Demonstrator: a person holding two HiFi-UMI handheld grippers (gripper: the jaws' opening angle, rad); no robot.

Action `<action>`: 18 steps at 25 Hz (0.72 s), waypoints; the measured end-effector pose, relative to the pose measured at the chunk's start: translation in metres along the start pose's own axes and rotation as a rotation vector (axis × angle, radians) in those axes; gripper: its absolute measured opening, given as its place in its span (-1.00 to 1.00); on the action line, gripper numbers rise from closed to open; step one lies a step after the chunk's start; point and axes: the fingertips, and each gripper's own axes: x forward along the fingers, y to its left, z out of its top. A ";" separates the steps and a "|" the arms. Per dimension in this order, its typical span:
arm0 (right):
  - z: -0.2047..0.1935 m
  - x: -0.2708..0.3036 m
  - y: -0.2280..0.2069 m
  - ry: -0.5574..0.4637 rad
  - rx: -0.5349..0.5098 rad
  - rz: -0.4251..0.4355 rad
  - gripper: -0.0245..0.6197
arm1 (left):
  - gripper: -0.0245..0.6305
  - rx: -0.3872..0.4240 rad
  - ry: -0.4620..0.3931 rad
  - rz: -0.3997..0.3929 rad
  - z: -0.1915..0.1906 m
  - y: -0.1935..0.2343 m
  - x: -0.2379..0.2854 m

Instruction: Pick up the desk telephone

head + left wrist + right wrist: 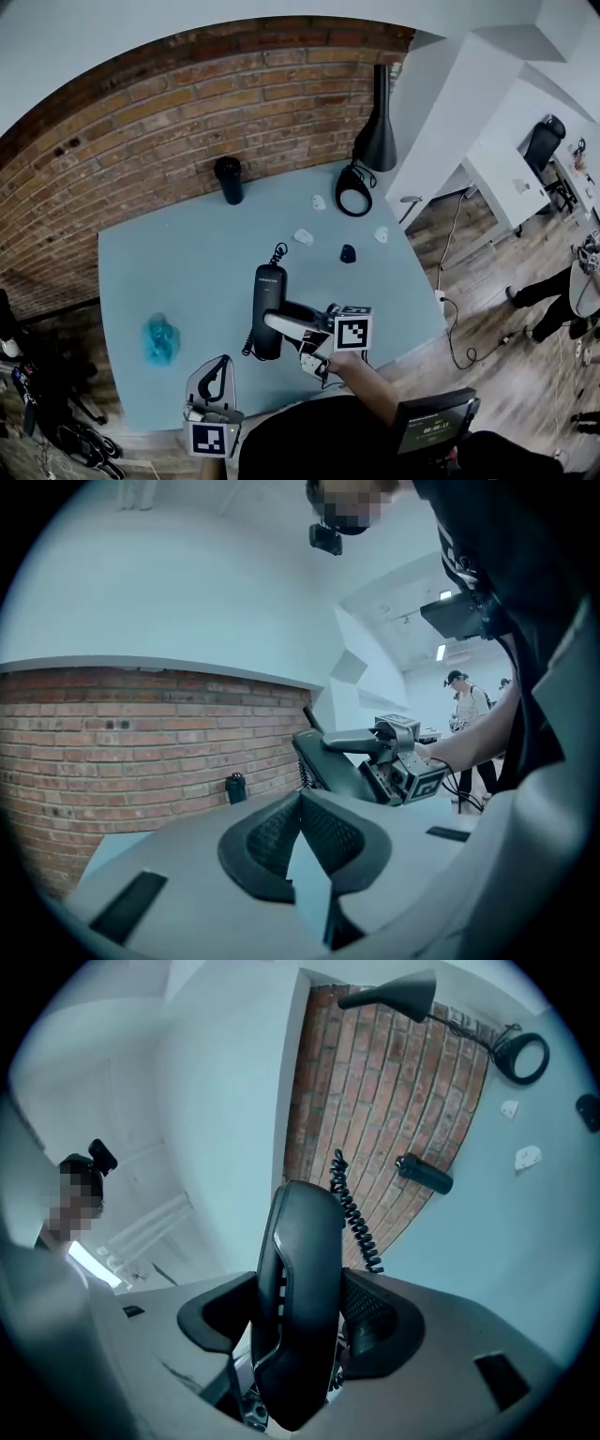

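Note:
The black desk telephone (267, 298) is a long dark body with a coiled cord (278, 253) trailing from its far end. My right gripper (274, 326) is shut on it across its width, near its front end. In the right gripper view the telephone (300, 1297) stands between both pads and fills the gap. The left gripper view shows the telephone (328, 766) tilted up above the table in my right gripper (342, 761). My left gripper (217, 367) hovers at the table's front edge, left of the phone. Its tips (300, 803) meet with nothing between them.
On the light blue table (169, 253) stand a black tumbler (229, 180) and a black lamp (377, 122) near the brick wall. Small white pieces (303, 236), a small black piece (348, 253) and a crumpled blue thing (160, 339) lie around. People stand at the right.

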 end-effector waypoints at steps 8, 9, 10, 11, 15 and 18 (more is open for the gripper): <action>0.053 -0.026 0.027 -0.096 -0.155 -0.020 0.01 | -0.87 0.115 -0.085 0.009 0.038 -0.001 0.024; 0.059 -0.028 0.032 -0.110 -0.172 -0.017 0.01 | -0.87 0.127 -0.098 0.002 0.043 -0.002 0.029; 0.065 -0.031 0.036 -0.123 -0.192 -0.016 0.01 | -0.87 0.133 -0.114 -0.004 0.049 -0.003 0.034; 0.071 -0.033 0.041 -0.132 -0.214 -0.017 0.01 | -0.87 0.131 -0.131 -0.008 0.056 -0.003 0.038; 0.086 -0.040 0.056 -0.168 -0.295 -0.023 0.01 | -0.87 0.130 -0.178 -0.028 0.078 -0.007 0.049; 0.100 -0.039 0.064 -0.207 -0.324 -0.019 0.01 | -0.87 0.145 -0.200 -0.038 0.093 -0.008 0.057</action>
